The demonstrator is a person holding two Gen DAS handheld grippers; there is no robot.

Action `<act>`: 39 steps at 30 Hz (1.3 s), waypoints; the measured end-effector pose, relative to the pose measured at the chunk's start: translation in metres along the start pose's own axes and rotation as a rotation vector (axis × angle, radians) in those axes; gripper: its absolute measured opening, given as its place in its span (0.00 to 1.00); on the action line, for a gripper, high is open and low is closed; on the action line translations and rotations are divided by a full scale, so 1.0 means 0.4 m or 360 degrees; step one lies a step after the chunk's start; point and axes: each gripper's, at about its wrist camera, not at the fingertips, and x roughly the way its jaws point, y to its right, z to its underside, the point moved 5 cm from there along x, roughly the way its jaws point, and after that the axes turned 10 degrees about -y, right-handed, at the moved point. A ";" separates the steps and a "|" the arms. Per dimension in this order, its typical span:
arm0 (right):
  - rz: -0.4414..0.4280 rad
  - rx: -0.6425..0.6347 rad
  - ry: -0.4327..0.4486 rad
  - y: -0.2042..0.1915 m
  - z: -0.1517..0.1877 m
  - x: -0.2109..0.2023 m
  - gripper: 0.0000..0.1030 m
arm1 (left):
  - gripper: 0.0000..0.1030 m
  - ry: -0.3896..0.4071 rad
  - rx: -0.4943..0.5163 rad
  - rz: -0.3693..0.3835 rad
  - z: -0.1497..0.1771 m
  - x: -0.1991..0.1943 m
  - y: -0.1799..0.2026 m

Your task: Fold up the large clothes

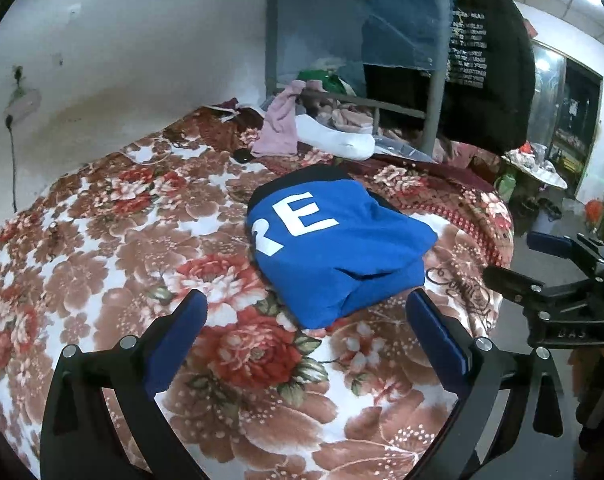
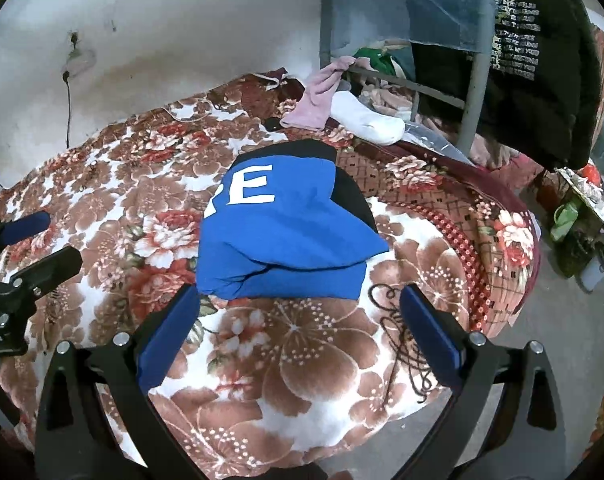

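A blue garment with white letters and black trim point(image 1: 333, 252) lies folded into a compact bundle on the floral blanket point(image 1: 102, 240). It also shows in the right wrist view point(image 2: 286, 236). My left gripper point(image 1: 305, 312) is open and empty, hovering just short of the bundle's near edge. My right gripper point(image 2: 298, 304) is open and empty too, close to the bundle's near edge. Each gripper shows at the side of the other's view, the right one point(image 1: 541, 268) and the left one point(image 2: 34, 240).
Pink cloth point(image 1: 278, 124) and a white sock point(image 1: 337, 136) lie at the bed's far end by a grey metal frame point(image 1: 433, 112). A black printed garment point(image 1: 485, 60) hangs at the right. The bed edge drops to the floor at right point(image 2: 549, 320). A wall point(image 1: 122, 40) runs behind.
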 end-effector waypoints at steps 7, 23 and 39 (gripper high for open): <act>-0.0007 0.0004 0.0007 0.014 0.012 -0.027 0.95 | 0.95 0.0022 -0.0004 -0.0048 -0.003 -0.015 0.016; -0.0008 0.0035 -0.0052 0.034 0.022 -0.008 0.95 | 0.95 0.0047 -0.0024 -0.0120 -0.020 -0.025 0.013; -0.0034 0.0058 -0.0019 0.062 0.001 -0.015 0.95 | 0.95 0.0062 0.0037 -0.0084 -0.058 -0.015 0.058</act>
